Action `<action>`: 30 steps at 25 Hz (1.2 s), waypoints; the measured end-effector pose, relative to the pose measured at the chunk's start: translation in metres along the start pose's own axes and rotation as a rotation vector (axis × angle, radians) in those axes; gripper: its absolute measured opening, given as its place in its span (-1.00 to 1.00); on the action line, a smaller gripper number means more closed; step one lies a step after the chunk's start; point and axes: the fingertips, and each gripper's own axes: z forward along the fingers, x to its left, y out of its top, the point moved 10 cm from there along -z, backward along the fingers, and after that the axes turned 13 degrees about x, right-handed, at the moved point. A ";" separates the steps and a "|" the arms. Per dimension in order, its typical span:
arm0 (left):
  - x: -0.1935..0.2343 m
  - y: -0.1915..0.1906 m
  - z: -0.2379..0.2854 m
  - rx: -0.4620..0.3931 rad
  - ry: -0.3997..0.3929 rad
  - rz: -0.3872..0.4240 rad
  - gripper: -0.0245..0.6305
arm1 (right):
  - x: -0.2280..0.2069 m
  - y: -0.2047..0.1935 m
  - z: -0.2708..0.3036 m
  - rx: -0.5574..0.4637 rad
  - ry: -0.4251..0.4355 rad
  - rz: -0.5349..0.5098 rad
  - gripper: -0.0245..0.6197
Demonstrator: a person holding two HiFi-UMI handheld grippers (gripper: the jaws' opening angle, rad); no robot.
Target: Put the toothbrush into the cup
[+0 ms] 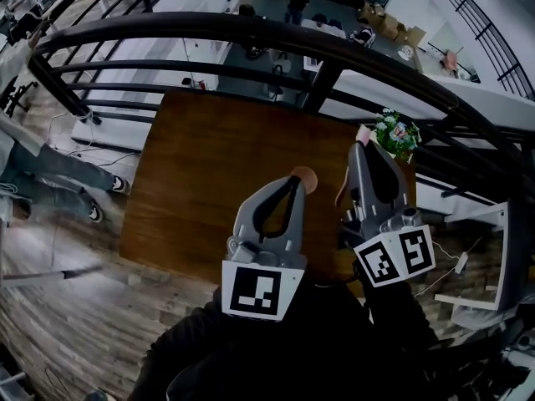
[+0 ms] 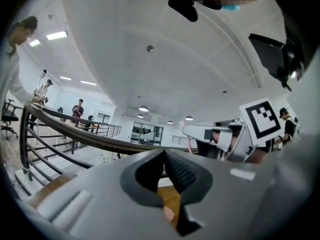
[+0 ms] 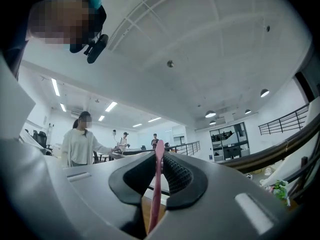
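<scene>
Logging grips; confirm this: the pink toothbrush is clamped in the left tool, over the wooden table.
Wrong tool: the pink toothbrush is clamped in the right tool, over the wooden table. The right gripper view shows it between those jaws; the left tool is shut, empty.

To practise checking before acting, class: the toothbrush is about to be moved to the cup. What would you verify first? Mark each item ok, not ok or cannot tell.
1. Slim pink plastic toothbrush clamped between the right gripper's jaws: ok.
2. Left gripper shut with nothing in it: ok.
3. Cup located: cannot tell. Only a round peach-coloured rim shows behind the left gripper's tip in the head view; it is probably the cup.
4. Opening of that cup unobstructed: cannot tell, since the left gripper covers part of it.
5. Small pot of flowers out of the toothbrush's way: cannot tell. It sits close beside the right gripper's tip.
</scene>
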 end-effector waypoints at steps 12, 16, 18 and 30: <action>0.018 -0.021 0.040 0.133 0.046 -0.058 -0.90 | -0.025 -0.032 0.048 0.085 0.049 0.078 -0.78; 0.019 -0.031 0.056 0.191 0.053 -0.081 -0.90 | -0.039 -0.050 0.059 0.124 0.055 0.116 -0.78; 0.018 -0.035 0.064 0.217 0.056 -0.091 -0.90 | -0.048 -0.056 0.063 0.138 0.056 0.132 -0.78; 0.045 -0.072 0.105 0.358 0.072 -0.157 -0.90 | -0.067 -0.110 0.104 0.215 0.083 0.218 -0.78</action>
